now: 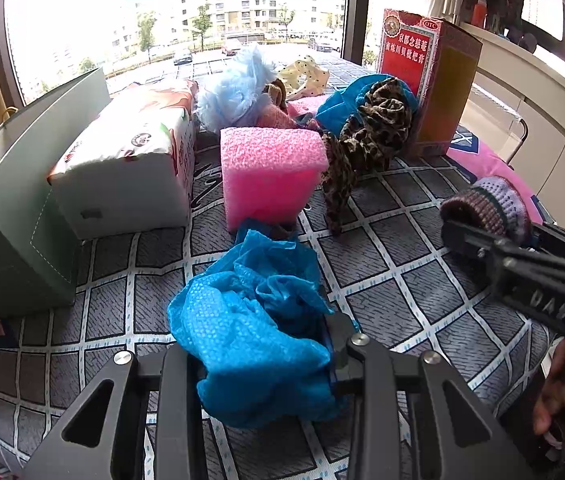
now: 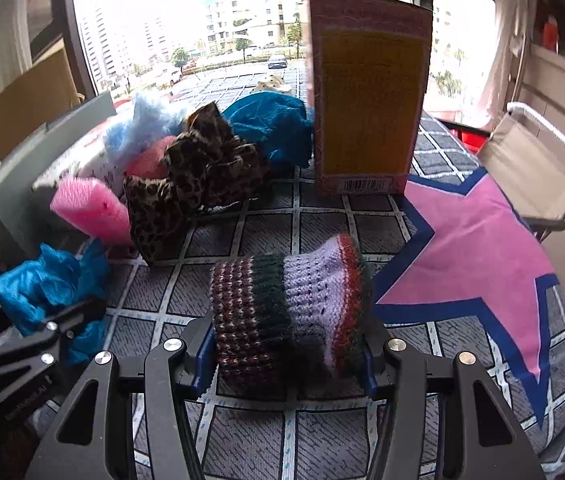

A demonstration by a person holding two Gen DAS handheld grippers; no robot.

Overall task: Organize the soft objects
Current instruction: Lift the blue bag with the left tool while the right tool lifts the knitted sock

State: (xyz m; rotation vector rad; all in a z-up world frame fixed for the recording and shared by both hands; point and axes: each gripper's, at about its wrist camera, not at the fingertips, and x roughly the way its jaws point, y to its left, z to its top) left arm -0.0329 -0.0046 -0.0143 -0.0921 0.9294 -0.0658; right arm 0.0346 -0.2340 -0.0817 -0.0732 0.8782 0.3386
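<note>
Left wrist view: left gripper pinching crumpled blue plastic wrap low over checked bed cover; light, limp, slippery, best taken by bunched middle. Pink foam block beyond. Right wrist view: right gripper clamped on striped knitted piece, soft, springy, grippy; pink star print shown only here.

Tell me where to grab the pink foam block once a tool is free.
Grip the pink foam block across its two upright side faces near the top, coming from above. It stands as a squared block, its top bare; the tissue pack and leopard cloth crowd its sides.
</note>
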